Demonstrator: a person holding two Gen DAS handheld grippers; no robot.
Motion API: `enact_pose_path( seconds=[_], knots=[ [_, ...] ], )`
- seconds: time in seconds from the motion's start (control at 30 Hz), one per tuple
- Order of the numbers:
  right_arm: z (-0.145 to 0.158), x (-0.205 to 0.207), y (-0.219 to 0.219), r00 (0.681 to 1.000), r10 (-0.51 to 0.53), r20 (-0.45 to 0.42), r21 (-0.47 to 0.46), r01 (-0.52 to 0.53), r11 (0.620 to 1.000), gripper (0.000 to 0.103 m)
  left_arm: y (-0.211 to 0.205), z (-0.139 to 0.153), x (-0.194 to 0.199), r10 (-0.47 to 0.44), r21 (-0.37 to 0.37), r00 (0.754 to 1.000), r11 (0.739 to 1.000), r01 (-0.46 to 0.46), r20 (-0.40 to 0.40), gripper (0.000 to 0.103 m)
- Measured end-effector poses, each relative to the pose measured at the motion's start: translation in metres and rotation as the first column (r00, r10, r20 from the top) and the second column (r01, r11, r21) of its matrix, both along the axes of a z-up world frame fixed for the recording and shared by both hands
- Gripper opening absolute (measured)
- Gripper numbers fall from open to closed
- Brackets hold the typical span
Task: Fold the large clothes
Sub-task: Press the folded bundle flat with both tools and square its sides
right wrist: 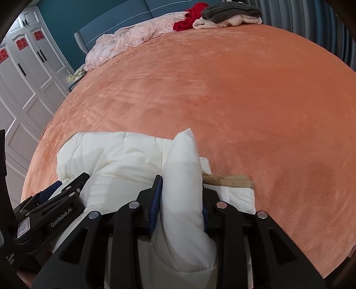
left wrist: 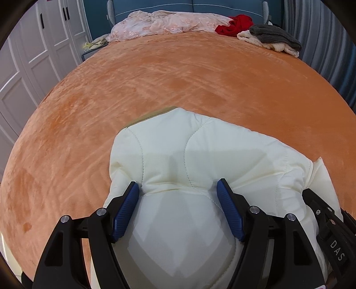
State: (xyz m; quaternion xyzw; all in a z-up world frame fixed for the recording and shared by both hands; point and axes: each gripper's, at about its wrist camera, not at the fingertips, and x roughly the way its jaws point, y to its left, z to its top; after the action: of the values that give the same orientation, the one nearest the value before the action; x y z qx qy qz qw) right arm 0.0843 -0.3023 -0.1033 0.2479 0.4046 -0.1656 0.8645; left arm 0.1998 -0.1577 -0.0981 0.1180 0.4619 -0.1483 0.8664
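A white quilted padded jacket [left wrist: 189, 144] lies bundled on the near part of an orange plush bed cover [left wrist: 155, 77]. My left gripper [left wrist: 178, 183] stands wide, its blue pads [left wrist: 124, 211] pressed on either side of a thick puffy fold that fills the gap. My right gripper [right wrist: 181, 182] is shut on a narrower upright fold of the same jacket [right wrist: 111, 151]. A tan inner edge [right wrist: 229, 180] of the jacket shows beside that fold. The two grippers sit close side by side: the left gripper's body [right wrist: 55, 200] shows at the lower left of the right wrist view.
At the far end of the bed lie a pink lace cloth [left wrist: 166, 24], a red garment [left wrist: 235, 25] and a grey and cream pile [left wrist: 271, 36]. White wardrobe doors [left wrist: 33, 55] stand along the left. A blue headboard [left wrist: 155, 5] closes the far side.
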Motion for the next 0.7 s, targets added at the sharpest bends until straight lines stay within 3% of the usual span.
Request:
enact_pose_path(
  seconds=[0.1, 0.2, 0.27, 0.33, 0.43, 0.5, 0.6, 0.7],
  knots=[
    [0.002, -0.003, -0.003, 1.0, 0.005, 0.019, 0.025, -0.005, 1.0, 0.028, 0.003, 0.002, 0.0, 0.001, -0.018, 1.0, 1.0, -0.001, -0.002, 0.069],
    [0.016, -0.016, -0.018, 0.999, 0.003, 0.05, 0.137, -0.01, 0.99, 0.033, 0.015, 0.011, 0.0, -0.005, -0.071, 1.0, 0.997, 0.004, -0.02, 0.071],
    [0.03, -0.036, -0.026, 0.997, -0.031, 0.07, 0.193, 0.017, 0.981, 0.06, 0.029, 0.024, -0.003, -0.008, -0.111, 0.999, 0.994, 0.004, -0.043, 0.073],
    [0.043, -0.061, -0.031, 0.992, -0.061, 0.108, 0.217, 0.036, 0.976, 0.075, 0.05, 0.038, -0.01, 0.018, -0.141, 0.997, 0.99, -0.029, -0.074, 0.082],
    [0.043, -0.083, -0.032, 0.996, -0.035, 0.083, 0.256, 0.012, 0.967, 0.078, 0.091, 0.047, -0.023, 0.036, -0.236, 0.984, 0.969, -0.077, -0.174, 0.084],
    [0.03, -0.091, -0.029, 0.999, -0.013, 0.046, 0.324, -0.003, 0.946, 0.079, 0.107, 0.044, -0.029, 0.058, -0.26, 0.974, 0.959, -0.116, -0.221, 0.084],
    [0.015, -0.098, -0.023, 0.999, -0.01, 0.051, 0.427, -0.013, 0.904, 0.083, 0.127, 0.035, -0.036, 0.072, -0.326, 0.945, 0.928, -0.181, -0.32, 0.085],
    [0.006, -0.098, -0.016, 0.998, -0.013, 0.056, 0.471, -0.015, 0.882, 0.089, 0.13, 0.025, -0.042, 0.066, -0.382, 0.914, 0.895, -0.232, -0.4, 0.086]
  ],
)
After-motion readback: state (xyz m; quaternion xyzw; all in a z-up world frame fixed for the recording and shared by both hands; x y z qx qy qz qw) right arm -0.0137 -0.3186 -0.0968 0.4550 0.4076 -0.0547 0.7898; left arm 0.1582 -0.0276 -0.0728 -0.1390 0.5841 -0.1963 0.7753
